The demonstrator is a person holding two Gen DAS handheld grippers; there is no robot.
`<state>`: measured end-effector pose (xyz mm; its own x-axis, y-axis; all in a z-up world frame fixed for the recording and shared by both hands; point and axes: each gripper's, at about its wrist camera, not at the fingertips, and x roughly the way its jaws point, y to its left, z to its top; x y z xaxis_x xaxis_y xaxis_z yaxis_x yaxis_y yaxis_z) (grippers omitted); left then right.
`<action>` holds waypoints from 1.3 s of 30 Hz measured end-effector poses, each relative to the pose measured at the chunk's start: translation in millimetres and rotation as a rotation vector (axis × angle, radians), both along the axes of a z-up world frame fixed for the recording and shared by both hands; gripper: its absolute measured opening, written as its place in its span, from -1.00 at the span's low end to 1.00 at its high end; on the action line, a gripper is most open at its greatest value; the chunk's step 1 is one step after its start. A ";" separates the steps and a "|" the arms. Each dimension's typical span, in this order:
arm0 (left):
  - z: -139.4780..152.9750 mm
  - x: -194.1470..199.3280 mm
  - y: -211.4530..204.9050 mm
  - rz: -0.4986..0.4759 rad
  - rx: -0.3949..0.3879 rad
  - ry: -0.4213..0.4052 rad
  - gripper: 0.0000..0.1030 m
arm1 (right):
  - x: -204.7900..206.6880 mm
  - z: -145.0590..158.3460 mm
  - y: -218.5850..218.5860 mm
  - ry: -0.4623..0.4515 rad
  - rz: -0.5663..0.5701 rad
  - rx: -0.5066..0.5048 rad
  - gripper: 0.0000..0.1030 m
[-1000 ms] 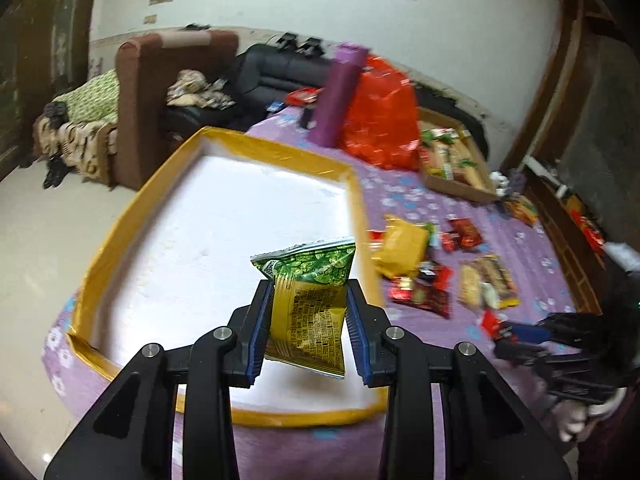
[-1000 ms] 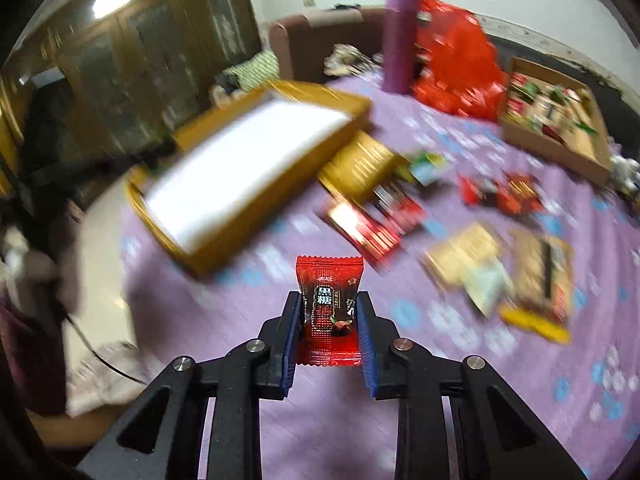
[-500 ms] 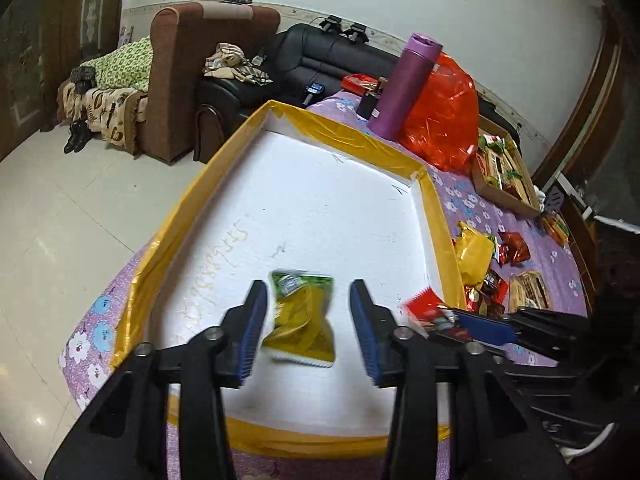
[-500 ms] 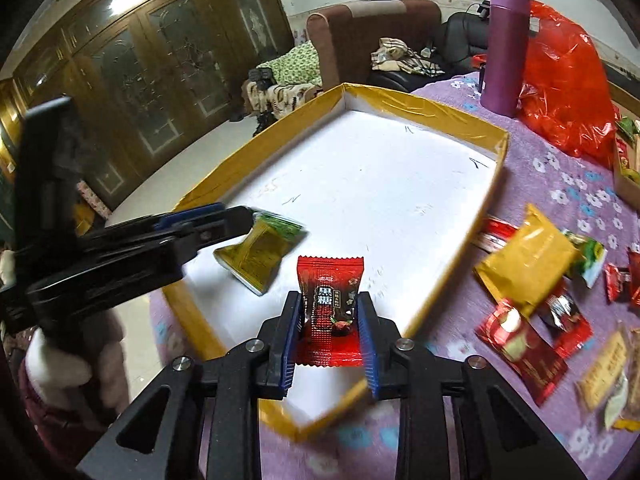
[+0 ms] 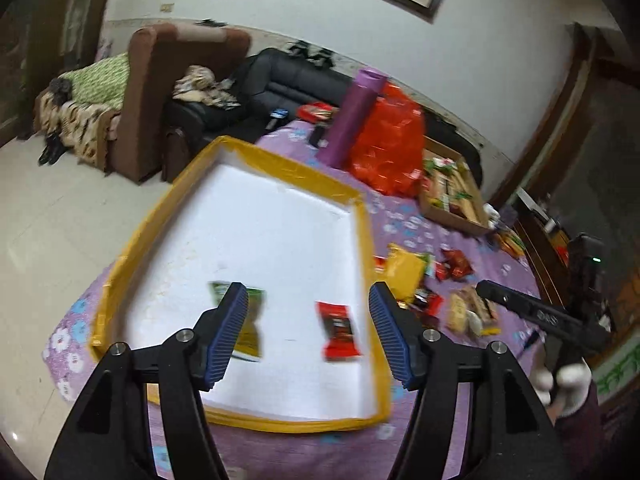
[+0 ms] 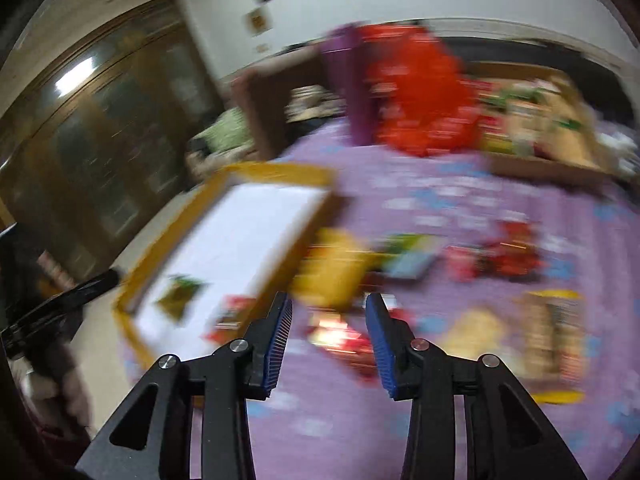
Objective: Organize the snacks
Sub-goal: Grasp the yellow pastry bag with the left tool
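1. Two grippers are in use: the left gripper [image 5: 306, 312] hangs over the near end of the yellow-rimmed tray [image 5: 366, 240], its jaws spread wide and holding nothing; the right gripper [image 6: 328, 322] is above the purple tablecloth [image 6: 460, 200], just beside the tray's right rim, its jaws also spread with nothing between them.
2. Two packets lie inside the tray, on its white floor near the front rim: the green-and-yellow packet [image 5: 250, 326] toward the tray's left side, partly behind the left gripper's finger, and the red candy packet [image 5: 339, 330] toward the tray's right side. They are apart from each other.
3. Outside the tray, to its right, a loose scatter of snacks [image 5: 436, 276] lies on the cloth; motion blur prevents an exact count.
4. One cardboard box [image 5: 450, 196], beyond the tray's far right corner, holds more packets, too blurred to count.
5. One purple bottle [image 5: 352, 116] and one red plastic bag [image 5: 390, 146] stand side by side past the tray's far rim.
6. Half a second ago the right gripper still clamped the red candy packet over the tray; now that packet lies in the tray and both grippers have opened and pulled back.
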<state>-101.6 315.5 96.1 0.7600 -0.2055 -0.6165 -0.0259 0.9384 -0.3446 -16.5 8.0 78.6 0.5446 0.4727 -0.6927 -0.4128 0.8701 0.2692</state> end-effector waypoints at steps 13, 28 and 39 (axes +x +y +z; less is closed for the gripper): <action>-14.0 33.4 -103.3 -0.198 0.089 0.083 0.21 | 7.1 -48.3 -94.8 0.092 -0.140 0.013 -0.18; -31.7 102.8 -158.8 -0.276 0.316 0.142 0.21 | 15.6 -66.8 -63.0 0.035 -0.176 -0.154 -0.51; -65.8 157.3 -183.0 -0.300 0.489 0.251 0.21 | 18.6 -60.6 -88.2 0.068 -0.148 0.010 -0.62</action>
<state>55.6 132.5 30.3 0.5328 -0.0361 -0.8455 0.2383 0.9650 0.1090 2.1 -80.2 17.9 0.5609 0.3979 -0.7260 -0.2604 0.9172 0.3014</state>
